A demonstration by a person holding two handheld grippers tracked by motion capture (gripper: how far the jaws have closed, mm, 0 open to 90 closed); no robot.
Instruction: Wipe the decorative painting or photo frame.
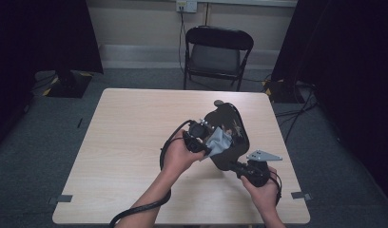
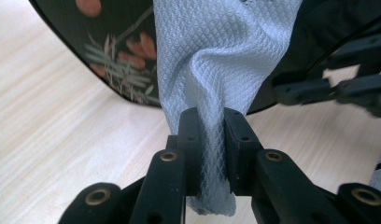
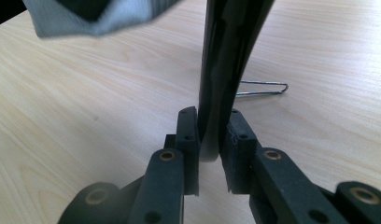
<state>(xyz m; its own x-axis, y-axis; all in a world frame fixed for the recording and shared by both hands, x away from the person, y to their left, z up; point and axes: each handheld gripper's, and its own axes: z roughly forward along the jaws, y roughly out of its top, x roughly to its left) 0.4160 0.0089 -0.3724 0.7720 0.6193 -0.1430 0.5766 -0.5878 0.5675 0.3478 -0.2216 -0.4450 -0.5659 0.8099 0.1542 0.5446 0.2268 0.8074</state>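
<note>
My left gripper [image 2: 212, 135] pinched the cloth [image 2: 216, 56] against the tray [image 1: 228, 135] at twelve o'clock; my right gripper [image 3: 212, 135] clamped its rim.

A glossy black tray [image 1: 230, 137] painted with orange-red blossoms and pale green leafy sprigs, and a pale blue-grey cloth [image 2: 216, 60] woven in a fine diamond pattern, above a light, wood-grained tabletop [image 1: 130, 142]. The left tongs [image 2: 211, 140] and right tongs [image 3: 209, 140] are matte black with brass-coloured rivets. Behind stand a black folding chair [image 1: 217, 54] and grey carpet [image 1: 35, 142].
</note>
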